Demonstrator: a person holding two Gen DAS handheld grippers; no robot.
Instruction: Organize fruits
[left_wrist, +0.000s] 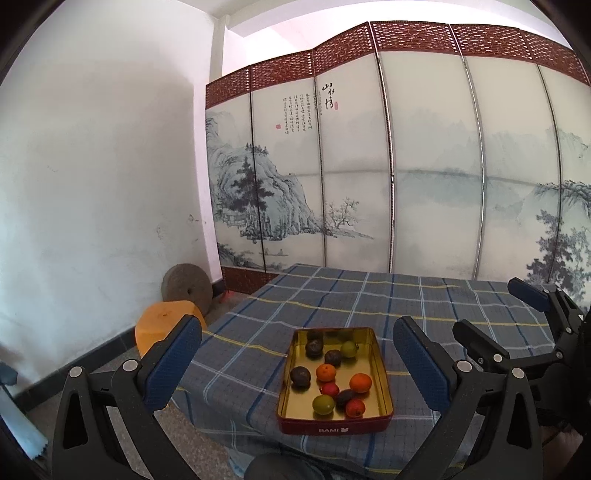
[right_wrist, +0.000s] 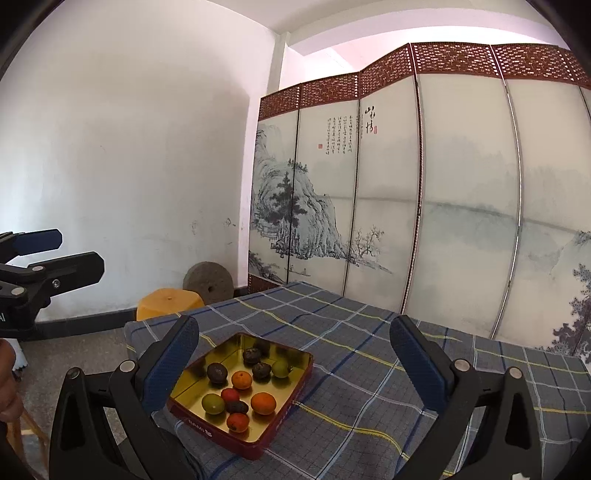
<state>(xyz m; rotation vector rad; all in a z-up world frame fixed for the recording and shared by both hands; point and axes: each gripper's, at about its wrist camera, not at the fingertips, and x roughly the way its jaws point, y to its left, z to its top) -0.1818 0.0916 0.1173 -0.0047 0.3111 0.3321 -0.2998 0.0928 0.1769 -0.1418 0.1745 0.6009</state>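
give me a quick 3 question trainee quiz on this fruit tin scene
1. True or false: both grippers are open and hold nothing.
2. How many orange fruits lie in the tin?
3. The yellow stool stands: A) on the checked cloth B) on the floor beside the table C) inside the tin.

Key: 1 true: left gripper, right gripper. 2 two. 3 B.
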